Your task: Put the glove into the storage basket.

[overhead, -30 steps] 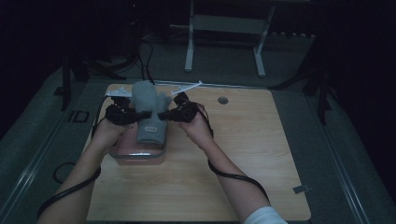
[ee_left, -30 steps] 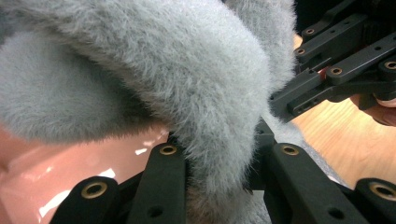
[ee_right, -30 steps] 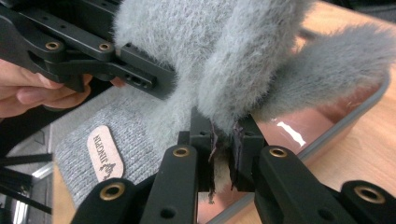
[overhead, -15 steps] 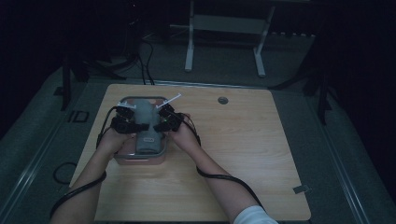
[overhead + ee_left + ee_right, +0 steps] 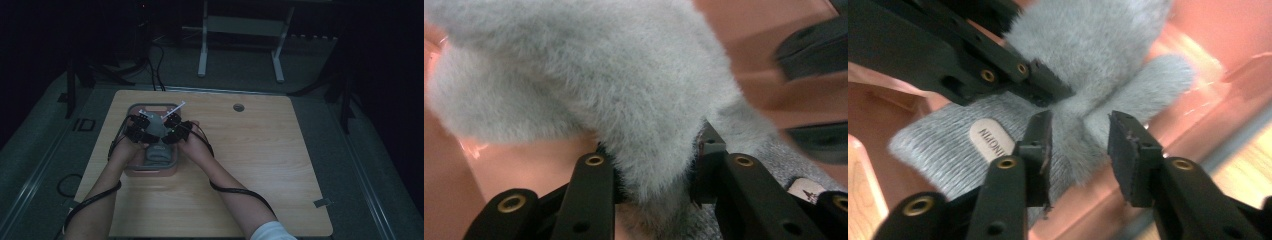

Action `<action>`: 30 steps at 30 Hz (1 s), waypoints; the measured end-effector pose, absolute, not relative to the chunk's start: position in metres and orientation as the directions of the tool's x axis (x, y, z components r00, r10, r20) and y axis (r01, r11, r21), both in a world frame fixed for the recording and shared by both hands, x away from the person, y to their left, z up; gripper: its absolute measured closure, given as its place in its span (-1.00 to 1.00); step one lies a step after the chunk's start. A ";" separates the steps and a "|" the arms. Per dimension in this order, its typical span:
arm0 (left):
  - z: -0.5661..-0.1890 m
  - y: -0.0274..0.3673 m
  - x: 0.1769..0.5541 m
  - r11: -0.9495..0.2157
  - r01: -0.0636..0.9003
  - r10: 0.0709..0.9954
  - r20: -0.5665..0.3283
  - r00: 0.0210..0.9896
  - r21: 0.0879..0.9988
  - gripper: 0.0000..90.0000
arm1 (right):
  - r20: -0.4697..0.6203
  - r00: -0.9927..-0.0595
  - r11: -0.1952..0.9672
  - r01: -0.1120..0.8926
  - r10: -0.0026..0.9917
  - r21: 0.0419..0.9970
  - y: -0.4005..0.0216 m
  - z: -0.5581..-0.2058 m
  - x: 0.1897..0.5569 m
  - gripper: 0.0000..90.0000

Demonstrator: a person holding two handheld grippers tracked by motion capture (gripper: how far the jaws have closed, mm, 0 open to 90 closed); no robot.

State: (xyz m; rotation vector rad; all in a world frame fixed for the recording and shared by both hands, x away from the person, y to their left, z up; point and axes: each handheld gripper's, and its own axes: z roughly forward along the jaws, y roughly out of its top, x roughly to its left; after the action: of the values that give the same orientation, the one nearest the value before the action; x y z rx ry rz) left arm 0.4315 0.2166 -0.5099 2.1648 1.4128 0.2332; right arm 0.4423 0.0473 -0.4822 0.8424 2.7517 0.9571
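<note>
Two tools meet over the pink tray (image 5: 150,172) on the counter (image 5: 260,165); take that tray as your landmark. In the high view, the grey furry garment (image 5: 158,131) that a second ago hung above the tray now lies down inside it, with your left tool (image 5: 138,129) and right tool (image 5: 172,131) both lowered onto its far end. Judge the placing step as nearly complete; release is in progress.

Left gripper view: the left tool (image 5: 651,175) is clamped on a fold of grey fur (image 5: 614,85), pinched between the pads, though its jaws have just started to open. The pink tray wall (image 5: 524,165) lies directly behind the fur.

Right gripper view: the right tool (image 5: 1078,145) has just been opening; its jaws stand apart with a strip of fur between them, and the pads no longer press on it. This view adds a ribbed knit part with an oval label (image 5: 992,140), resting on the tray floor, and the counter edge beyond the tray rim.
</note>
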 end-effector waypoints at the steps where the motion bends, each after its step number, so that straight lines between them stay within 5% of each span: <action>1: -0.510 0.217 0.432 -0.298 0.798 0.890 -0.148 0.430 0.525 0.52 | 0.070 -0.841 0.643 0.461 0.536 0.612 0.044 -0.479 0.441 0.30; 14: -0.494 0.216 0.426 -0.333 0.763 0.917 0.002 0.398 0.555 -0.38 | 0.169 -0.836 0.534 0.475 0.522 0.700 -0.003 -0.455 0.433 -0.40; 21: -0.472 0.226 0.412 -0.294 0.720 0.934 0.029 0.355 0.629 -0.49 | 0.204 -0.850 0.498 0.461 0.485 0.734 -0.026 -0.447 0.424 -0.55; 30: -0.453 0.210 0.375 -0.274 0.614 0.900 -0.028 0.435 0.741 -0.55 | 0.169 -0.863 0.492 0.421 0.477 0.763 -0.063 -0.447 0.411 -0.55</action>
State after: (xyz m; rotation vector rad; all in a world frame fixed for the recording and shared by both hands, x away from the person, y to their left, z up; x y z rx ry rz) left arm 0.3752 0.2095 -0.4527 1.9982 1.2710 0.5301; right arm 0.4106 -0.0628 -0.4472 0.8002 2.6565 1.3300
